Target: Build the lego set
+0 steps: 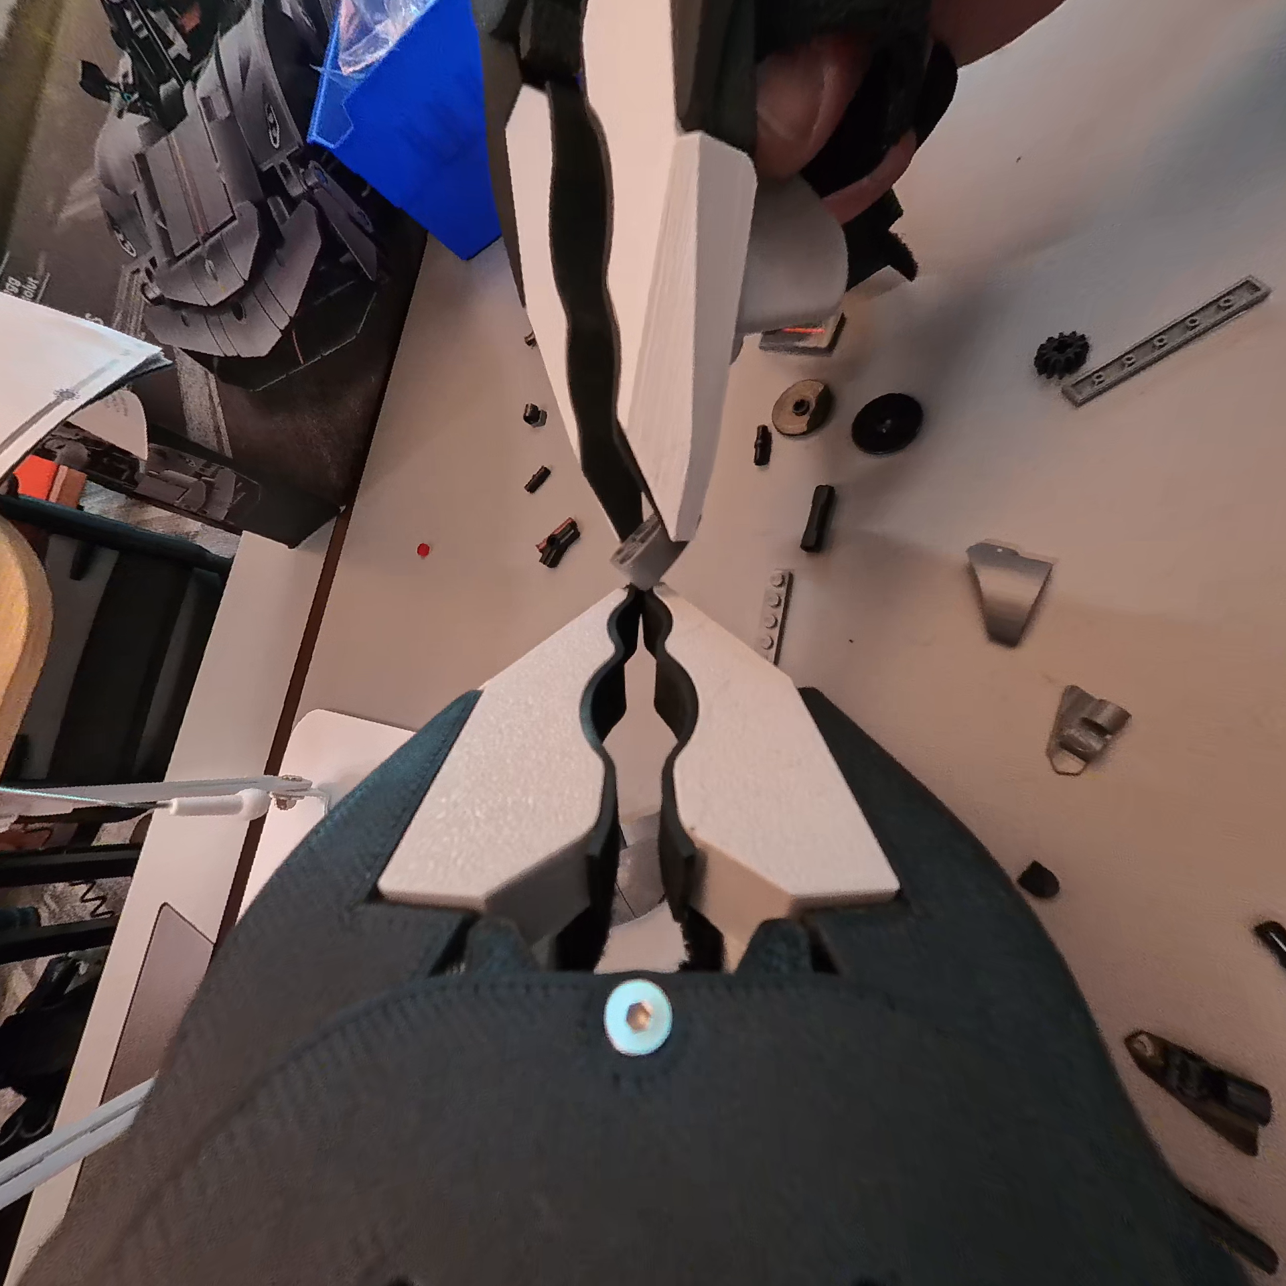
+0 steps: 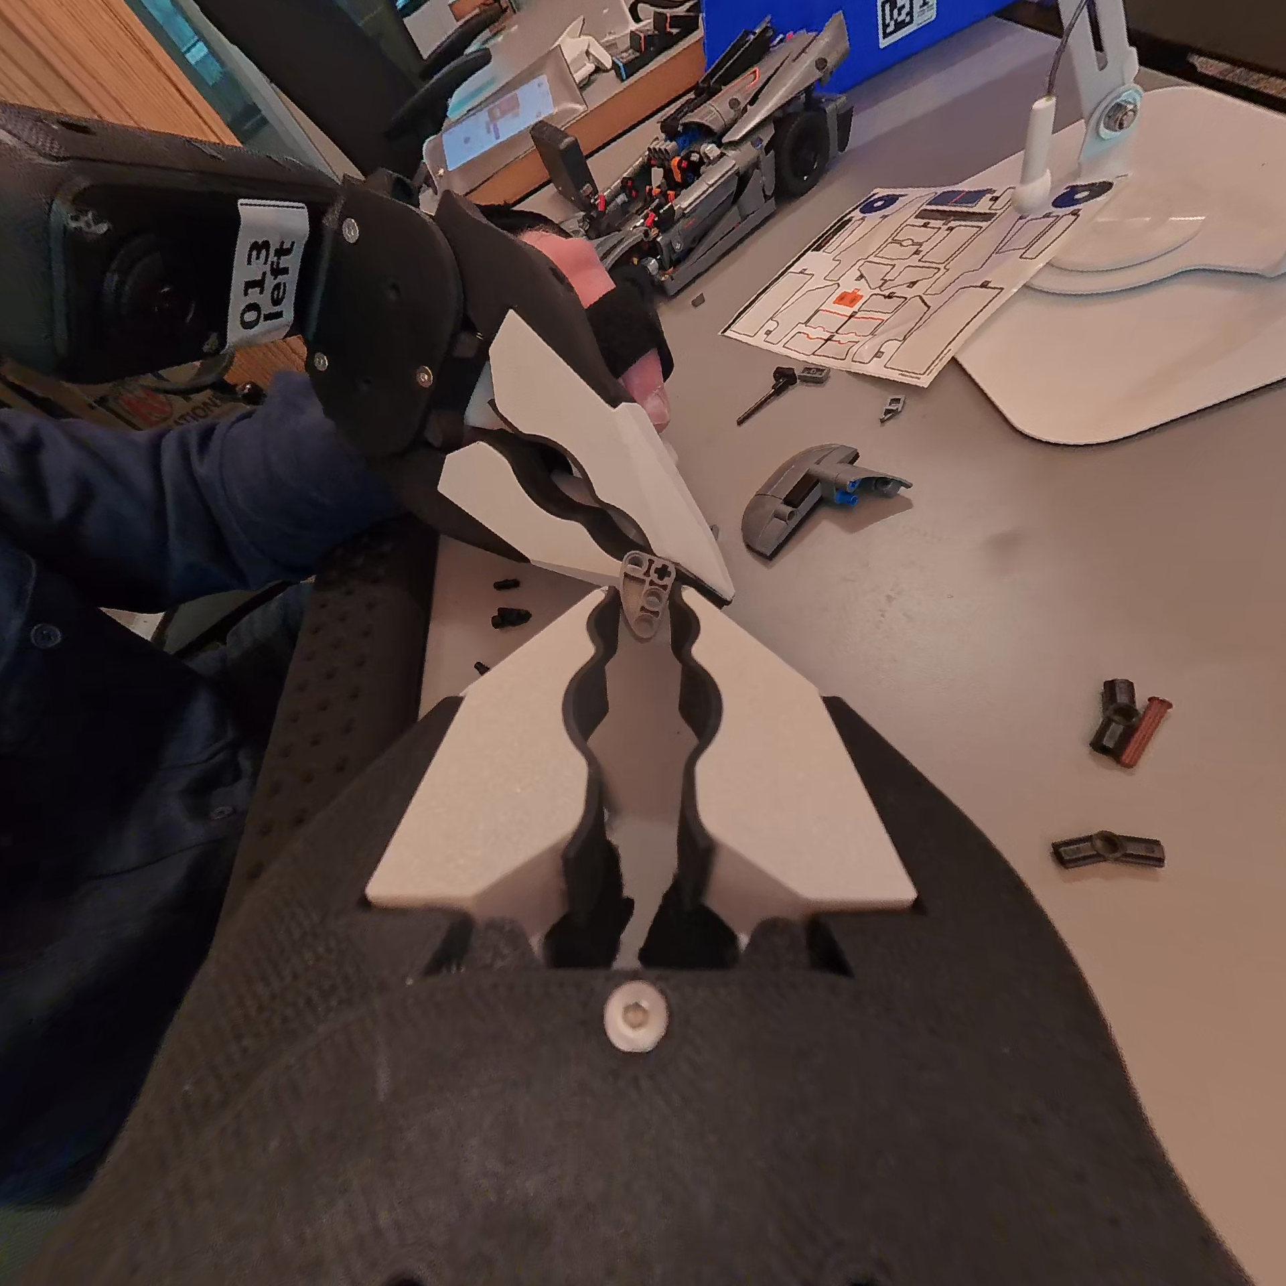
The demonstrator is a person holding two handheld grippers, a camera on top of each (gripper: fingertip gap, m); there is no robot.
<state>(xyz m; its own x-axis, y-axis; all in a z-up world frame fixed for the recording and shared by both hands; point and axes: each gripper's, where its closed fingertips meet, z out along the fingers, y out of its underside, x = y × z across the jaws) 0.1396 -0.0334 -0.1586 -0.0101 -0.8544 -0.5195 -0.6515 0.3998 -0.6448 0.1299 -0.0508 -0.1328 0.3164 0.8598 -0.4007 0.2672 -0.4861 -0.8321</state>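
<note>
Grey plastic made up the small lego piece (image 2: 647,591) pinched at the tip of the right tool (image 2: 644,602), whose white fingers (image 2: 765,751) stood narrow around it; the piece was a flat, rounded link with holes, held above the table (image 2: 939,626). In the left wrist view the same piece (image 1: 644,553) sat at the tips of the right tool (image 1: 644,550), which reached in from the top with a gloved hand (image 1: 835,125) behind it. The left tool (image 1: 641,595) met it tip to tip, its black-lined fingers (image 1: 529,751) drawn nearly together; whether they pinched anything could not be told. From the right wrist view the left tool (image 2: 703,584) came in from the left, its tips touching the piece, with a dark blue sleeve (image 2: 174,487) behind it.

Loose parts lay scattered over the table (image 1: 1044,209): a long grey strip with holes (image 1: 1165,341), a small black gear (image 1: 1061,355), a black disc (image 1: 887,424), a studded grey plate (image 1: 776,616) just beside the tool tips, and a tiny red stud (image 1: 422,550). Farther back in the right wrist view stood the half-built grey car (image 2: 731,160), a blue bin (image 2: 800,42) behind it, a sticker sheet (image 2: 905,278) on the table, and a curved grey assembly with blue pins (image 2: 814,494) near the tools. The lego box (image 1: 229,278) with a car picture lay at the table's far edge beside the blue bin (image 1: 410,118).
</note>
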